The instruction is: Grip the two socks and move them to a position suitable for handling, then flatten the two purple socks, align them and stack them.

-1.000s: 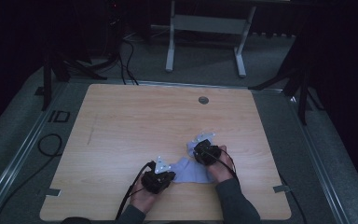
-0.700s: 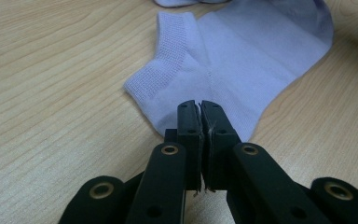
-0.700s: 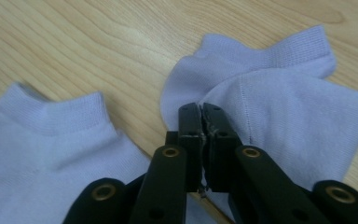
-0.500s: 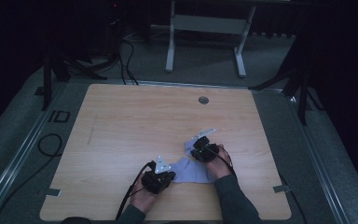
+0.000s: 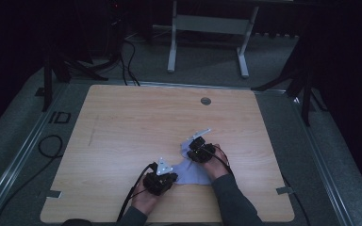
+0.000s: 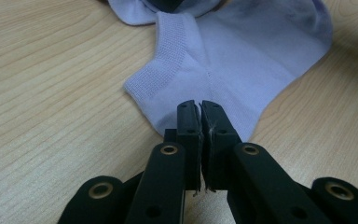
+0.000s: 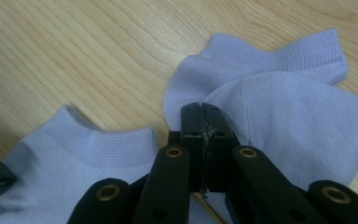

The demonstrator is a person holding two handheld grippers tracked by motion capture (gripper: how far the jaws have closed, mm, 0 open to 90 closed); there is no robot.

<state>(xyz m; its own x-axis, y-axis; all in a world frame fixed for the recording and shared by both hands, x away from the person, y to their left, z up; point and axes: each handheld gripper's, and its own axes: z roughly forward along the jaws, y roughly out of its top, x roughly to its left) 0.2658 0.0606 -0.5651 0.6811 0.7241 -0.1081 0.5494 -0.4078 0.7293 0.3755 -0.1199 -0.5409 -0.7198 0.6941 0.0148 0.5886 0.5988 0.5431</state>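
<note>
Two pale lilac ankle socks lie at the near middle of the wooden table (image 5: pixel 141 122). In the left gripper view, my left gripper (image 6: pixel 199 105) is shut, its jaw tips pinching the near edge of one sock (image 6: pixel 242 60) just below the ribbed cuff. In the right gripper view, my right gripper (image 7: pixel 200 108) is shut on a raised fold of the other sock (image 7: pixel 298 116), beside the first sock's cuff (image 7: pixel 74 154). From above, the left gripper (image 5: pixel 170 177) and right gripper (image 5: pixel 194 150) sit at either end of the socks (image 5: pixel 193 173), and a flap (image 5: pixel 201 133) stands up beyond the right one.
A round grommet (image 5: pixel 205 100) sits in the table's far edge. Cables (image 5: pixel 47 146) trail over the grey floor to the left. A metal frame (image 5: pixel 207 28) stands behind the table. Tape tabs (image 5: pixel 283 190) mark the near corners.
The right gripper has shifted slightly, and a flap of sock has risen beyond it. The left hand has stayed in place.
</note>
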